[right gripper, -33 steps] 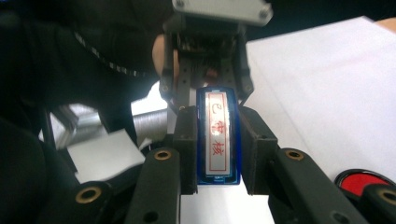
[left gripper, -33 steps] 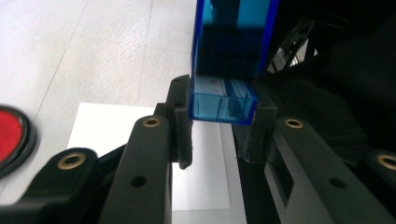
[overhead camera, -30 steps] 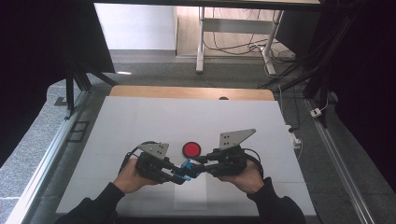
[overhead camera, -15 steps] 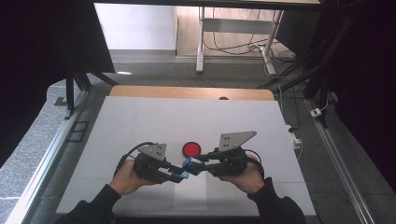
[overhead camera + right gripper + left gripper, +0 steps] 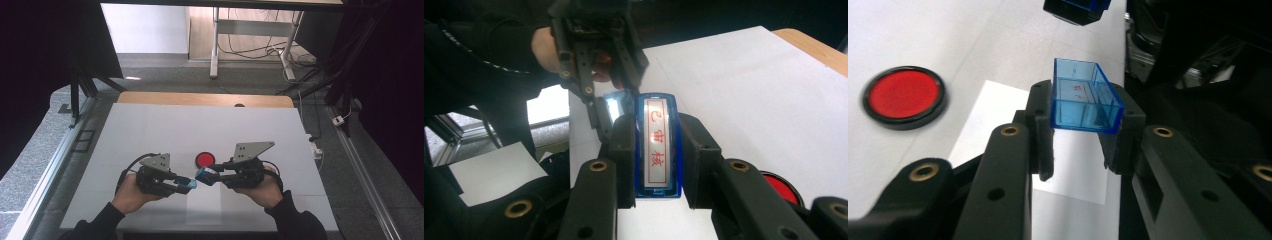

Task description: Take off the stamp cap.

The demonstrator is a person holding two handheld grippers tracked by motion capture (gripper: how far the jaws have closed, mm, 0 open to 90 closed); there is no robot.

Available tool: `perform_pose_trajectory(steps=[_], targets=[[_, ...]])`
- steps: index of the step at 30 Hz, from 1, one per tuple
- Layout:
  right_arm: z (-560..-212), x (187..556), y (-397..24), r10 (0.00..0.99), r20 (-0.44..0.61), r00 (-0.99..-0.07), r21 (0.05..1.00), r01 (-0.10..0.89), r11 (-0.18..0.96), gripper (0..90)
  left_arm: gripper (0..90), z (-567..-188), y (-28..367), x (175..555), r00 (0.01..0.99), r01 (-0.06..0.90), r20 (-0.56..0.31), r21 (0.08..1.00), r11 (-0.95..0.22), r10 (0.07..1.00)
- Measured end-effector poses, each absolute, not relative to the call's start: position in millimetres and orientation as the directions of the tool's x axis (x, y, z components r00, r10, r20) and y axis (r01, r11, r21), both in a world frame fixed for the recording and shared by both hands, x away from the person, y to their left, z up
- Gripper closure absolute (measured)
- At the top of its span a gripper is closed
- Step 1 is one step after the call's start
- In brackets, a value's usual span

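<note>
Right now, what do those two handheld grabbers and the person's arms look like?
Both are black. The left gripper and right gripper each carry a grey three-cornered plate dotted with small holes. Brass-coloured rivets sit in the black jaws. A black cable loops from the left one. The person wears dark sleeves.

The setting is a laboratory or test workspace arranged for recording manipulation work. A white surface (image 5: 150,130) with a wooden edge (image 5: 200,98) at its far side stands inside a frame of metal rails (image 5: 367,180) running along both sides. Dark curtains or panels (image 5: 50,60) enclose the station on the left and right. The floor (image 5: 30,165) is grey, speckled carpet. Beyond the station stands a second table on light metal legs (image 5: 215,45), with loose cables (image 5: 240,47) hanging beneath it. A power strip or plug (image 5: 341,120) with a white lead lies on the floor at the right. No domestic furnishings are visible.
</note>
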State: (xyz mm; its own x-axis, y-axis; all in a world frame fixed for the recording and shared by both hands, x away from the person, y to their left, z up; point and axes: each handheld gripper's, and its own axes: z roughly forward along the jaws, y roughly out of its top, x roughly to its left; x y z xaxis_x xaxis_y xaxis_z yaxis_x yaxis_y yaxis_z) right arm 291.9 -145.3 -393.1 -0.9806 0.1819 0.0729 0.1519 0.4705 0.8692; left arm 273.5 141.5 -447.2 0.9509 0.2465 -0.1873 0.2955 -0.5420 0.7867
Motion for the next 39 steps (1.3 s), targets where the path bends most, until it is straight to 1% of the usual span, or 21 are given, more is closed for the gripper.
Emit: perform_pose_trajectory(steps=[7, 8, 9, 14, 23, 27, 33, 39], targets=[[-392, 292, -146, 0.181, 0.067, -0.981, 0.871, 0.146, 0.469, 71.5, 68.7, -447, 155, 263, 0.927, 0.339, -0.186, 0.788, -0.514, 0.326], [-392, 292, -146, 0.180, 0.065, -0.982, 0.870, 0.144, 0.471, 71.5, 68.6, -447, 159, 259, 0.918, 0.358, -0.200, 0.791, -0.496, 0.343], [-392, 291, -146, 0.181, 0.061, -0.982, 0.870, 0.141, 0.472, 71.5, 68.6, -447, 159, 259, 0.918, 0.358, -0.200, 0.791, -0.496, 0.343], [-392, 291, -146, 0.185, 0.053, -0.981, 0.870, 0.136, 0.474, 71.5, 68.6, -446, 171, 250, 0.893, 0.392, -0.207, 0.795, -0.464, 0.399], [-393, 292, -145, 0.217, 0.054, -0.975, 0.867, 0.154, 0.474, 71.5, 68.6, -450, 188, 231, 0.848, 0.427, -0.168, 0.778, -0.461, 0.503], [-394, 293, -146, 0.221, 0.063, -0.973, 0.869, 0.163, 0.468, 71.5, 68.6, -452, 197, 225, 0.827, 0.451, -0.170, 0.771, -0.451, 0.537], [-394, 294, -146, 0.229, 0.061, -0.972, 0.867, 0.165, 0.470, 71.5, 68.5, -455, 209, 215, 0.800, 0.461, -0.147, 0.771, -0.439, 0.582], [-394, 295, -146, 0.249, 0.072, -0.966, 0.867, 0.184, 0.462, 71.5, 68.5, -456, 221, 207, 0.759, 0.497, -0.164, 0.771, -0.397, 0.631]])
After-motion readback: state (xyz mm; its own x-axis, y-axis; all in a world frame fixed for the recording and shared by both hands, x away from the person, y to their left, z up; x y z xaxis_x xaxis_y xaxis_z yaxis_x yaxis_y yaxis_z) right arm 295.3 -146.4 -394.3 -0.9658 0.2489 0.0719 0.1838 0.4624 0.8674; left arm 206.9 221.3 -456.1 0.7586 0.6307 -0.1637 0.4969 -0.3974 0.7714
